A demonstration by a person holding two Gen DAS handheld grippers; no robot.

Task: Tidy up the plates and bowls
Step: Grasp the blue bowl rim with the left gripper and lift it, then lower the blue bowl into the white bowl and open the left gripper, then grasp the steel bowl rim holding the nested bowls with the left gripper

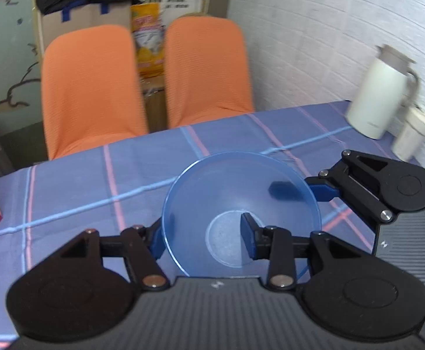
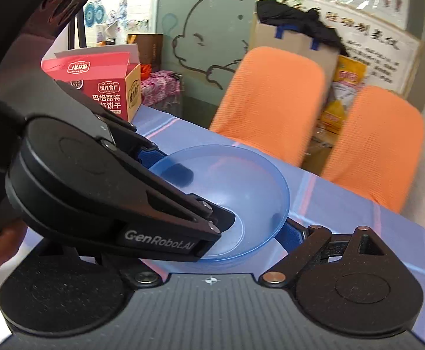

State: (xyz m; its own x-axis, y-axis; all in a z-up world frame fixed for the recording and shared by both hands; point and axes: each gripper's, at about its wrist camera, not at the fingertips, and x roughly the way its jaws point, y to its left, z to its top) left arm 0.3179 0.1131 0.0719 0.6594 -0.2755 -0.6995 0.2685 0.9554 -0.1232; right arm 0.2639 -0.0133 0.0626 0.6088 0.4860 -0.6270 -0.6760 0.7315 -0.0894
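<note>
One bowl [image 1: 241, 213] is in view, above the surface [image 1: 95, 180]. My left tongs [image 1: 203, 239] and right tongs [image 1: 297, 189] each pinch its rim from opposite sides. I see no stack or plates; I judge sorting barely begun.

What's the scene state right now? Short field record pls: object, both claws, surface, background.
object: translucent blue bowl, upright, over the table
left claw: straddles the bowl's near rim, one finger inside, one outside; firm grip cannot be told
right claw: one blue pad under the bowl's rim, the other finger hidden behind the left claw; closure cannot be told
surface: purple plaid tablecloth
on table: white thermos jug, small white cup, red biscuit box
background: two orange chairs
</note>
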